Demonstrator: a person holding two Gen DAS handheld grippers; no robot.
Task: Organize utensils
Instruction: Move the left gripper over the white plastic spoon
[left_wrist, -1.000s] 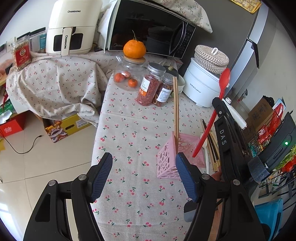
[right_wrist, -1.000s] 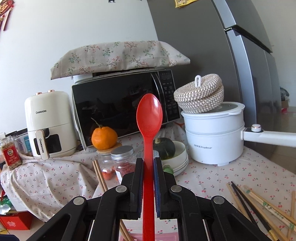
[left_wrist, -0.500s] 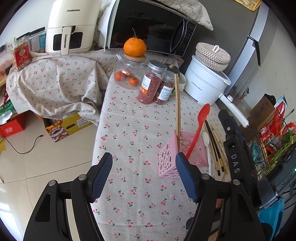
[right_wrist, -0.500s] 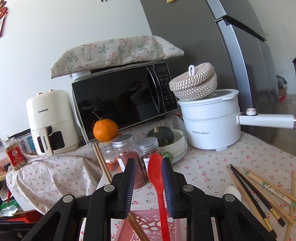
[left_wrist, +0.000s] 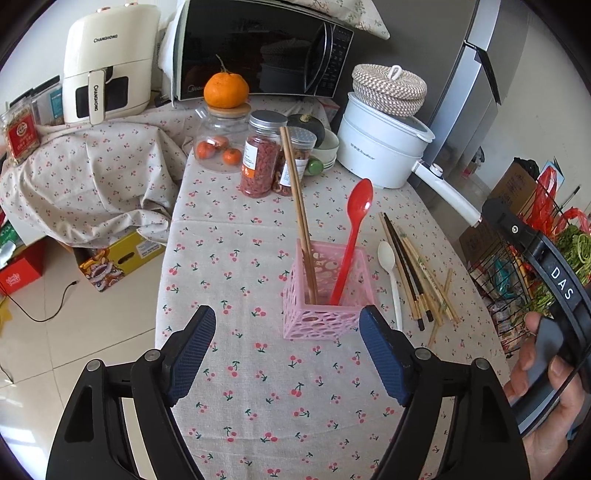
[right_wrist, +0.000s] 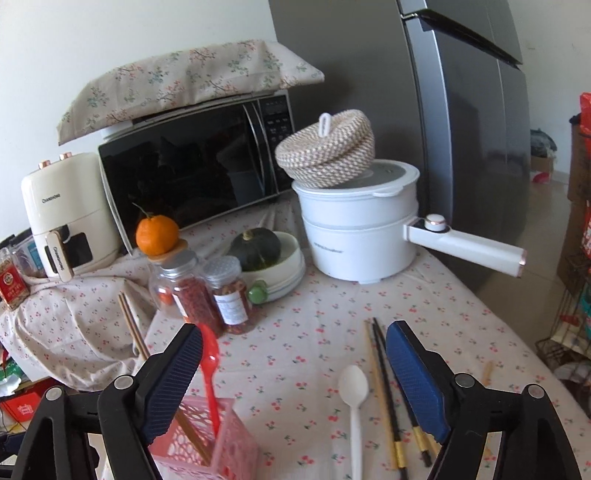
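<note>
A pink lattice holder (left_wrist: 327, 295) stands on the cherry-print tablecloth (left_wrist: 258, 387). In it lean a red spoon (left_wrist: 352, 236) and a pair of wooden chopsticks (left_wrist: 299, 218). A white spoon (left_wrist: 389, 273) and several loose chopsticks (left_wrist: 417, 273) lie to its right. My left gripper (left_wrist: 286, 354) is open and empty, just in front of the holder. My right gripper (right_wrist: 293, 373) is open and empty above the white spoon (right_wrist: 354, 398) and chopsticks (right_wrist: 384, 387), with the holder (right_wrist: 207, 443) and red spoon (right_wrist: 209, 369) at its left finger.
Behind stand two spice jars (left_wrist: 262, 155), a glass jar with oranges (left_wrist: 221, 144), a white pot (left_wrist: 380, 147) with a long handle, a microwave (left_wrist: 258, 51), an air fryer (left_wrist: 107, 62) and a fridge (right_wrist: 461, 129). A wire rack (left_wrist: 517, 266) stands right of the table.
My right gripper lowered the red spoon into the pink holder, opened, and drew back to the right. The spoon now leans in the holder. My left gripper stayed open and hardly moved.
</note>
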